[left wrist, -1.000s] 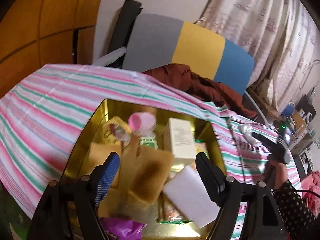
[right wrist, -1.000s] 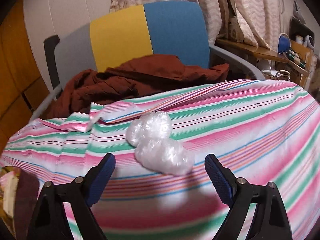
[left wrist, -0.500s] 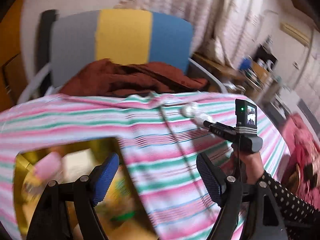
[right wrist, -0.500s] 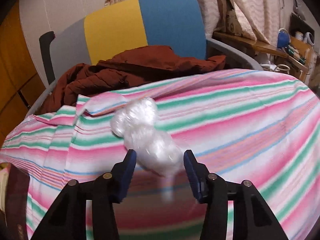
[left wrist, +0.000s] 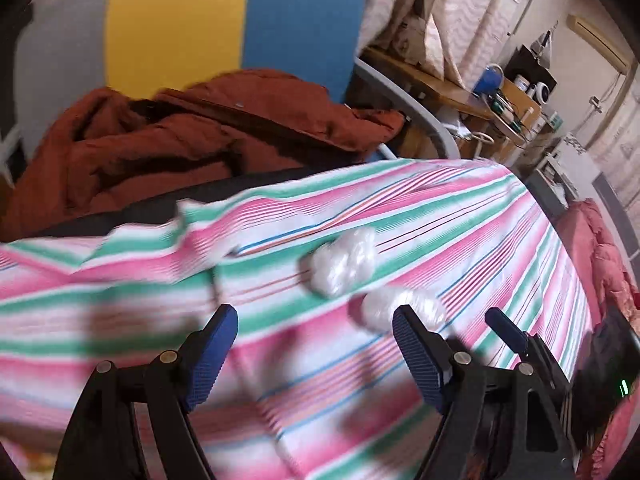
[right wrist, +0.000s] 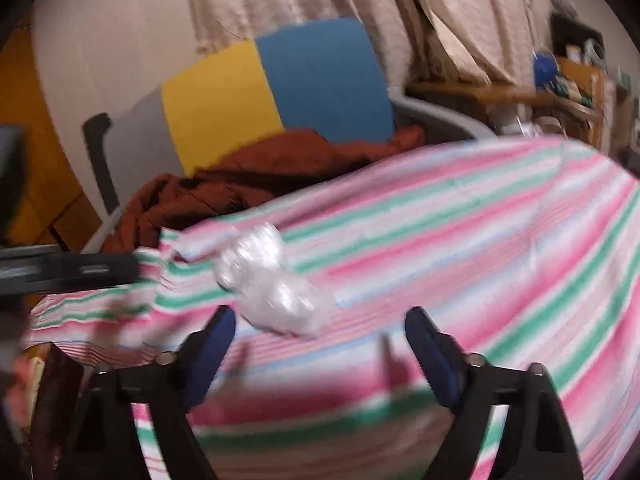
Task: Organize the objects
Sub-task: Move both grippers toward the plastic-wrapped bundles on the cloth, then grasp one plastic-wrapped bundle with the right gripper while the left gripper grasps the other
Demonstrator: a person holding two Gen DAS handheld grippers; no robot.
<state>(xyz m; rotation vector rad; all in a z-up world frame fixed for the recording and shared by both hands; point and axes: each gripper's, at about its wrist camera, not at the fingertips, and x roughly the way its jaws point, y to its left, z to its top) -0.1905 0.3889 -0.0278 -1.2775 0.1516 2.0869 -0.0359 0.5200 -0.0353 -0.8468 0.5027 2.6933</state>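
While the left gripper (left wrist: 314, 344) hangs wide open and empty over the striped cloth (left wrist: 460, 216), two white plastic lumps (left wrist: 344, 262) lie on the cloth just past it. To their right, the right gripper (right wrist: 320, 330) is opening, holding nothing.

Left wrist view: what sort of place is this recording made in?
Most likely a lived-in room at home, not a lab: a striped cloth covers the work surface, a rust-brown jacket lies on a chair, and patterned curtains hang above a cluttered wooden shelf.
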